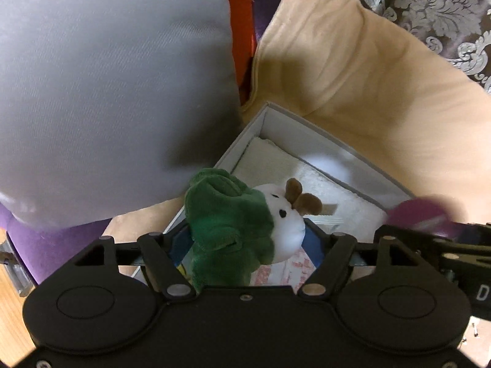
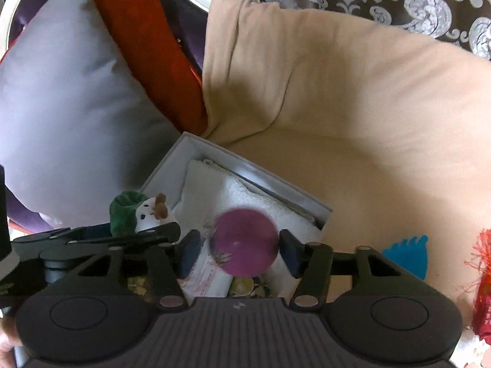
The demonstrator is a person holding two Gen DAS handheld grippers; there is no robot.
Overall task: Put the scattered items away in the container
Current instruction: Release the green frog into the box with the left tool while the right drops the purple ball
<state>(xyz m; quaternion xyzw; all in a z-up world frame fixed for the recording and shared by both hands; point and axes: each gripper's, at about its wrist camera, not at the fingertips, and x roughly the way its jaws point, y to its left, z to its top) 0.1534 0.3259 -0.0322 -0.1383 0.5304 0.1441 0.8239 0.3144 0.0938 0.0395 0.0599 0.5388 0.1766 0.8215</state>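
Note:
A green and white plush toy (image 1: 230,230) with brown antlers sits deep between the jaws of my left gripper (image 1: 245,242), whose pads lie against its sides, above the near corner of the open grey box (image 1: 307,122). In the right wrist view a purple ball (image 2: 244,242), blurred, hangs between the pads of my right gripper (image 2: 237,245) with a gap on each side, over the same box (image 2: 245,159). A folded white towel (image 2: 245,193) and a pink-printed packet (image 2: 205,276) lie inside. The left gripper (image 2: 107,236) shows side-on with the plush toy (image 2: 138,211).
The box rests on a beige cushioned seat (image 2: 368,122). A grey pillow (image 1: 107,92) and a red cushion (image 2: 147,46) lean behind it on the left. A blue comb-like item (image 2: 408,254) and a red fringed object (image 2: 481,276) lie to the right.

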